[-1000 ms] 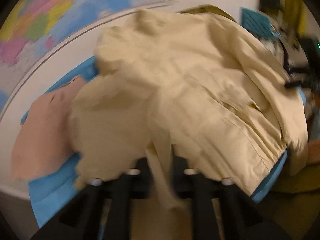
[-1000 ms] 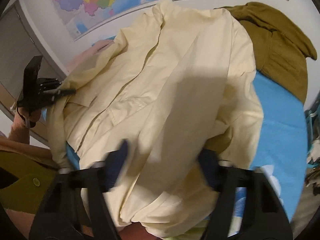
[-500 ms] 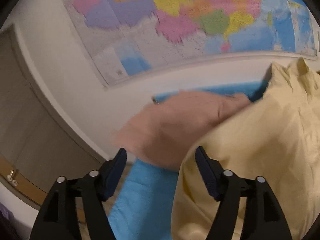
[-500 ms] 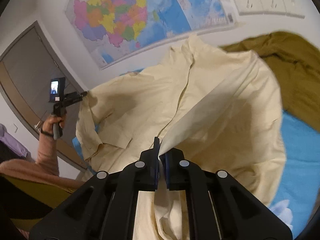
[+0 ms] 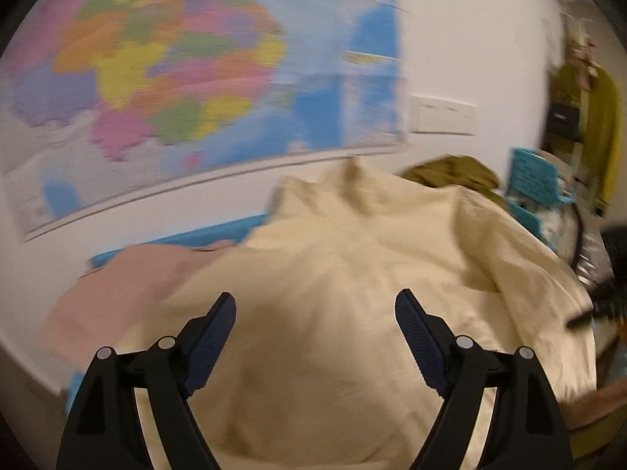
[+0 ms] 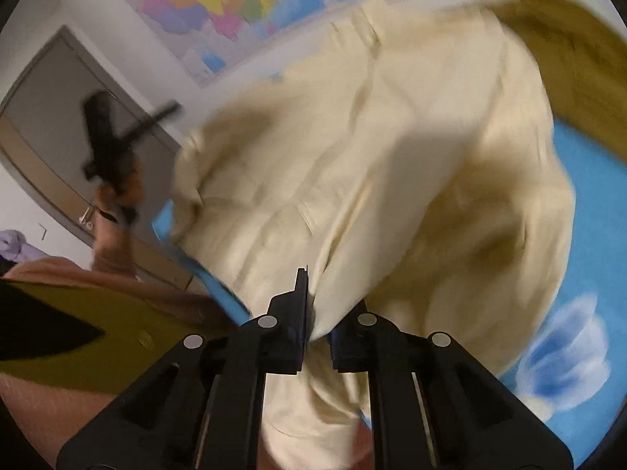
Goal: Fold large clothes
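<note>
Left wrist view: your left gripper (image 5: 315, 313) has just been opening, its jaws now wide with nothing between them, and the cream shirt (image 5: 352, 274) lies spread below and beyond the fingertips on the blue sheet (image 5: 203, 235). Right wrist view: your right gripper (image 6: 315, 305) is pinched tight on a fold of the shirt's near edge, the rest of it draped ahead over the sheet.
</note>
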### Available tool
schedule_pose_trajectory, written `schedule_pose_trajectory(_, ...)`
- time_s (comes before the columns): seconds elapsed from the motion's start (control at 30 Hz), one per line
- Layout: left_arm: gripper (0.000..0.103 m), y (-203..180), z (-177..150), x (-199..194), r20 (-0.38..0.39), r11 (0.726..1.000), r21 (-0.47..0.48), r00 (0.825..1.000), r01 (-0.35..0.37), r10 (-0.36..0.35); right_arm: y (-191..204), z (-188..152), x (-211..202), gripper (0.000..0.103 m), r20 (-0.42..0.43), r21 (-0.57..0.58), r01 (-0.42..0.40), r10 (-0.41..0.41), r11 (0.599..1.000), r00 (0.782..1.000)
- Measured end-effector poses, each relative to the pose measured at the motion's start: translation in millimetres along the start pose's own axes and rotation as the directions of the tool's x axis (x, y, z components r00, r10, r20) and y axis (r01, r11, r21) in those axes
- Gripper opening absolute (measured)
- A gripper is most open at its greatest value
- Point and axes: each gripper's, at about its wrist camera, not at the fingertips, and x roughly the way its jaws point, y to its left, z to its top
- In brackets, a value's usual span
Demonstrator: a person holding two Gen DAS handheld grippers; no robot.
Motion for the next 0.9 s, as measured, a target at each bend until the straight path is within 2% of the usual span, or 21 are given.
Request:
schedule_pose_trajectory(0.07, 0.081, -9.6, 6.3, 11.4, -0.014, 0.998, 0.003, 0.997, 0.07, -0.07, 19.0, 27.2, -7.8, 0.007, 0.05, -0.06, 0.01, -0.007, 0.998, 0.999)
schedule_pose_trajectory(0.1, 0.081, -11.7, 9.5, 15.9, -0.016, 0.994, 0.001, 0.994, 0.11, -0.11, 33.2, 52.2, -10.2, 0.007, 0.087, -0.106, 0.03, -0.021, 0.994, 0.996)
schedule_pose_trajectory(0.2, 0.081, -10.5, 17.3, 21.4, -0.006, 0.987, -0.012, 0.987, 0.16, -0.16, 58.5, 103.9, 4.2, 0.008, 0.102, -0.194, 0.049, -0.03, 0.98, 0.994)
schedule_pose_trajectory(0.27, 0.081, -5.3, 19.8, 25.5, -0.002, 0.982, -0.034, 0.982, 0.187, -0.187, 63.4, 133.6, 27.6, 0.009, 0.075, -0.22, 0.046, -0.03, 0.974, 0.997)
schedule_pose_trajectory(0.37, 0.081, 8.6, 20.7, 36.3, -0.023, 0.982, -0.065, 0.984, 0.175, -0.177, 57.4, 171.7, 87.4, 0.011, -0.014, -0.205, 0.037, -0.041, 0.978, 0.999)
schedule_pose_trajectory(0.43, 0.081, 16.1, 18.7, 43.7, -0.049, 0.982, -0.079, 0.983, 0.175, -0.179, 41.1, 188.7, 135.4, 0.019, -0.078, -0.141, 0.045, -0.056, 0.989, 0.995)
schedule_pose_trajectory(0.5, 0.081, 15.4, 13.8, 53.2, -0.085, 0.981, -0.081, 0.98, 0.174, -0.18, 21.1, 194.3, 170.3, 0.041, -0.144, -0.072, 0.051, -0.061, 0.996, 0.988)
schedule_pose_trajectory(0.53, 0.081, 11.9, 11.7, 58.3, -0.104, 0.981, -0.071, 0.977, 0.178, -0.185, 8.2, 194.0, 187.3, 0.056, -0.185, -0.015, 0.046, -0.048, 0.999, 0.982)
schedule_pose_trajectory(0.57, 0.081, 4.6, 7.9, 65.3, -0.135, 0.977, -0.053, 0.968, 0.205, -0.21, -1.8, 191.8, 198.3, 0.061, -0.213, 0.012, 0.062, -0.058, 0.998, 0.975)
schedule_pose_trajectory(0.63, 0.084, -11.7, 0.2, 74.8, -0.178, 0.969, -0.02, 0.953, 0.246, -0.246, -12.5, 188.6, 201.0, 0.063, -0.221, 0.038, 0.096, -0.085, 0.995, 0.972)
schedule_pose_trajectory(0.67, 0.085, -23.5, -4.6, 79.7, -0.204, 0.96, 0.005, 0.94, 0.28, -0.273, -18.3, 186.8, 193.3, 0.065, -0.206, 0.052, 0.085, -0.072, 0.995, 0.976)
schedule_pose_trajectory(0.73, 0.087, -44.7, -11.8, 86.8, -0.246, 0.939, 0.038, 0.914, 0.343, -0.324, -25.7, 182.5, 170.3, 0.073, -0.162, 0.064, 0.08, -0.069, 0.995, 0.984)
schedule_pose_trajectory(0.77, 0.089, -60.7, -16.3, 89.8, -0.269, 0.922, 0.064, 0.897, 0.381, -0.352, -29.0, 178.4, 154.3, 0.074, -0.132, 0.064, 0.09, -0.081, 0.994, 0.988)
schedule_pose_trajectory(0.8, 0.091, -77.4, -20.7, 92.9, -0.288, 0.908, 0.107, 0.887, 0.405, -0.361, -32.1, 175.0, 142.9, 0.077, -0.112, 0.066, 0.097, -0.089, 0.993, 0.99)
schedule_pose_trajectory(0.87, 0.095, -106.3, -28.4, 101.6, -0.315, 0.893, 0.212, 0.893, 0.396, -0.321, -36.7, 165.5, 119.1, 0.077, -0.072, 0.065, 0.117, -0.112, 0.991, 0.991)
schedule_pose_trajectory(0.9, 0.095, -121.7, -34.1, 110.6, -0.343, 0.886, 0.27, 0.897, 0.378, -0.278, -42.2, 156.6, 102.3, 0.079, -0.037, 0.068, 0.155, -0.153, 0.986, 0.988)
